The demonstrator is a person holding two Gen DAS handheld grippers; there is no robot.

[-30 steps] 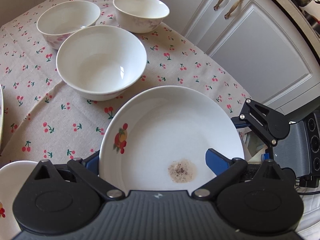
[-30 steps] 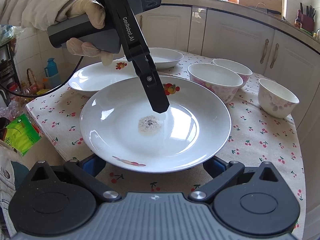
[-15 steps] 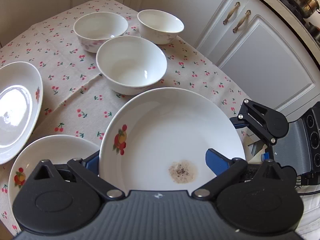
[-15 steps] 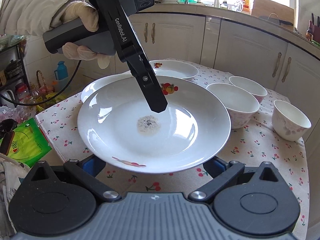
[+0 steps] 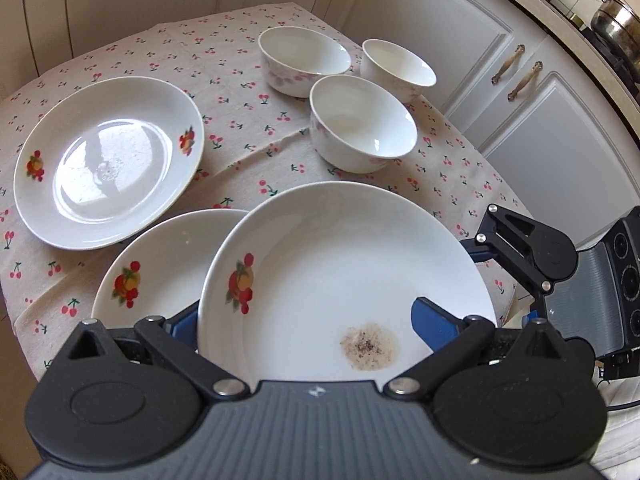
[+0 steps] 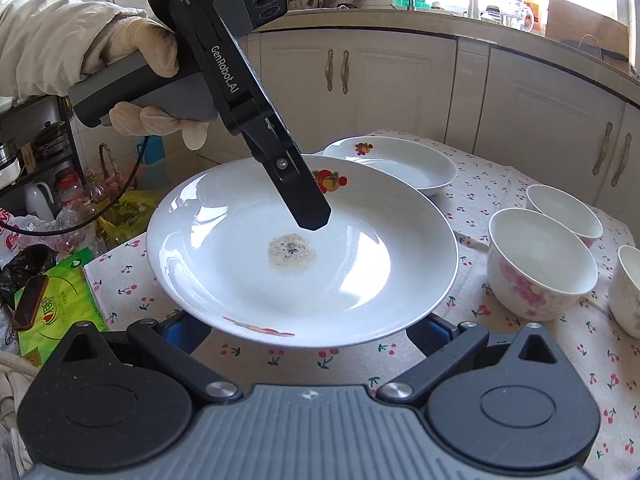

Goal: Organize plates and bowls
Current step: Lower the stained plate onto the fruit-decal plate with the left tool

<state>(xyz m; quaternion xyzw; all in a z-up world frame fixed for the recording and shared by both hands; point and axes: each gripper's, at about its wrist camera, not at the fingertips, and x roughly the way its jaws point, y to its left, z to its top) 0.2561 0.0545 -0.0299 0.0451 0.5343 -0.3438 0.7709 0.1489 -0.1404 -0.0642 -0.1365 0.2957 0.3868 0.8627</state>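
Note:
A white plate point(image 5: 320, 264) with a fruit print and a brown stain is held in the air. My left gripper point(image 5: 308, 316) is shut on its rim, one finger point(image 6: 304, 200) lying on top and the other hidden beneath. My right gripper point(image 6: 306, 330) stands open, with both pads under the plate's near rim. Below the held plate lies a second fruit-print plate point(image 5: 160, 264), and a third plate point(image 5: 108, 160) sits further left. Three white bowls point(image 5: 362, 124) point(image 5: 304, 60) point(image 5: 396, 68) stand grouped at the table's far right.
The cherry-print tablecloth point(image 5: 240, 92) covers a small table bordered by cream cabinet doors point(image 5: 560, 152). A gloved hand point(image 6: 132, 52) holds the left gripper. Beyond the table's left edge lie a green packet point(image 6: 60, 300) and floor clutter.
Both grippers and the stained plate have risen and shifted toward the other plates. Two more plates have come into the left wrist view, and the held plate now overlaps one.

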